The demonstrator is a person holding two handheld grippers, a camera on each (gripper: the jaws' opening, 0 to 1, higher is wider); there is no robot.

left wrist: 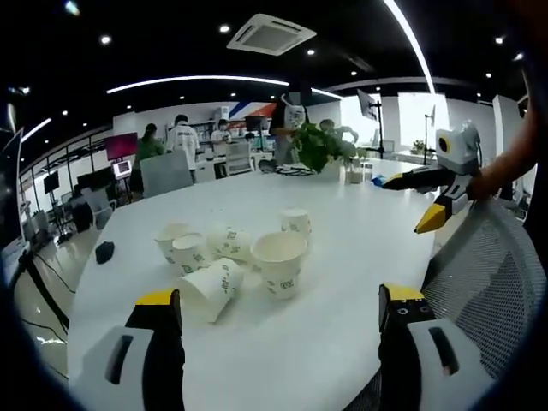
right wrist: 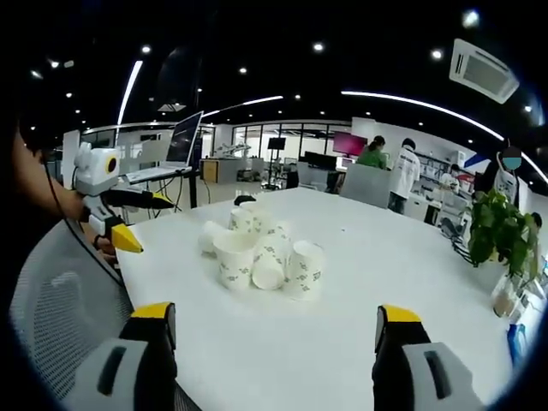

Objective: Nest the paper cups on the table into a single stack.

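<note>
The paper cups [left wrist: 231, 261] sit loose in a cluster near the middle of the white counter [left wrist: 342, 257], some upright, some tipped on their sides. The left gripper [left wrist: 278, 342] and the right gripper [right wrist: 274, 342] hover above the counter's near edge, jaws spread, nothing held.

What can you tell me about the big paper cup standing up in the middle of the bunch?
The big paper cup is white paper with small green prints on its side. It stands upright on the white table, its wide mouth open upward, and looks empty. It is wider than the smaller cups clustered close beside it, some upright and some tipped over. In the right gripper view it stands at the cluster's near-left edge. No gripper touches it.
</note>
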